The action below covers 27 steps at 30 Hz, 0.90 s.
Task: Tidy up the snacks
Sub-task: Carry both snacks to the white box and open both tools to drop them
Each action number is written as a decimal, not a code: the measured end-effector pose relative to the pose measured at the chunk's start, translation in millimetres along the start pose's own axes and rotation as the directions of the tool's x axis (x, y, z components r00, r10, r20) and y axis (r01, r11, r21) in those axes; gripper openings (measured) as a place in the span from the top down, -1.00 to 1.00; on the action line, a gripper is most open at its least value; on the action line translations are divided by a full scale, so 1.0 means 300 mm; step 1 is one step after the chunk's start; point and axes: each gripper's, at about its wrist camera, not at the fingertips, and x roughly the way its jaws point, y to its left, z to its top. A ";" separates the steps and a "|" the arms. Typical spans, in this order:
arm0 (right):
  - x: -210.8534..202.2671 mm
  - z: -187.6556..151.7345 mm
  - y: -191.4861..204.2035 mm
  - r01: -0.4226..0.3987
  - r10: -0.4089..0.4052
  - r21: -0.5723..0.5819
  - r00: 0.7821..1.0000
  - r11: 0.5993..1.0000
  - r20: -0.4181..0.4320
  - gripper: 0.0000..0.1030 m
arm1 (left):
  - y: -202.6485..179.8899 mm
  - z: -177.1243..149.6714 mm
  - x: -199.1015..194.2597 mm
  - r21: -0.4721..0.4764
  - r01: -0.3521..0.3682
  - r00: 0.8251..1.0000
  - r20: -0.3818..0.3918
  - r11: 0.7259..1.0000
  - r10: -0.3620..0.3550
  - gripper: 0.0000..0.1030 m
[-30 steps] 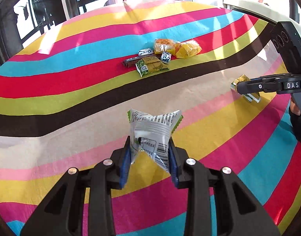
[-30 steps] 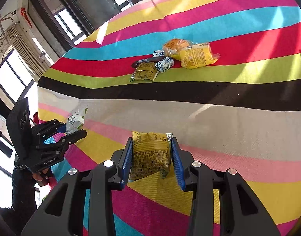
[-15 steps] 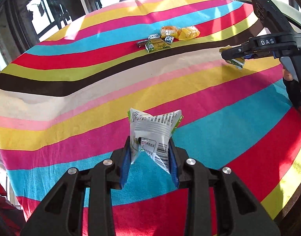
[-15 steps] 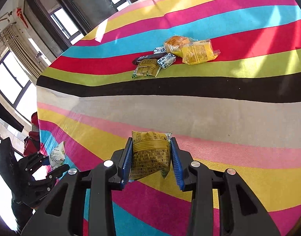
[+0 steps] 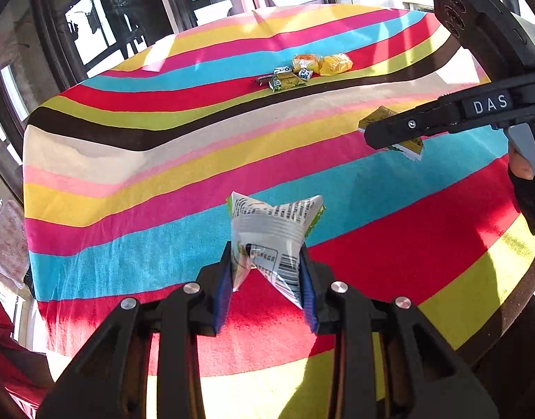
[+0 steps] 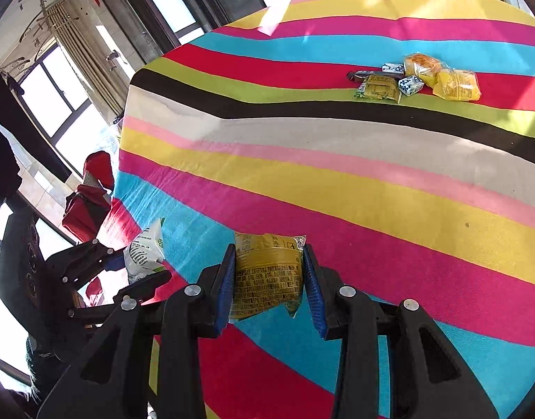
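With the left gripper [image 5: 267,279] clamped on a silver-and-green snack pouch [image 5: 272,234] and the right gripper [image 6: 269,276] pinching a yellow packet [image 6: 267,272], each should keep squeezing until over the snack pile [image 6: 417,80] at upper right.

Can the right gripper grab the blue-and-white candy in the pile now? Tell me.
Probably not. The right gripper is already shut on a yellow snack packet, and the blue-and-white candy lies far across the striped tablecloth.
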 end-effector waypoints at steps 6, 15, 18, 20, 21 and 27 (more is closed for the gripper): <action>0.036 -0.050 0.133 -0.023 0.020 -0.075 0.999 0.997 -0.033 0.27 | 0.023 -0.085 -0.058 -0.025 -0.023 1.000 0.008 0.999 0.023 0.35; 0.054 -0.110 0.324 -0.065 0.054 -0.188 0.996 0.980 -0.064 0.26 | 0.084 -0.233 -0.176 -0.092 -0.083 0.996 0.025 0.992 0.085 0.35; 0.060 -0.148 0.422 -0.104 0.082 -0.259 0.992 0.960 -0.093 0.26 | 0.129 -0.301 -0.239 -0.151 -0.111 0.993 0.023 0.982 0.116 0.35; 0.074 -0.177 0.491 -0.141 0.107 -0.304 0.986 0.942 -0.125 0.26 | 0.154 -0.352 -0.274 -0.179 -0.140 0.990 0.003 0.974 0.143 0.35; 0.085 -0.192 0.521 -0.166 0.124 -0.321 0.981 0.932 -0.146 0.26 | 0.169 -0.381 -0.293 -0.193 -0.158 0.987 -0.011 0.968 0.159 0.35; 0.183 -0.327 0.723 -0.326 0.193 -0.431 0.926 0.841 -0.324 0.26 | 0.262 -0.571 -0.348 -0.299 -0.233 0.971 -0.131 0.925 0.202 0.35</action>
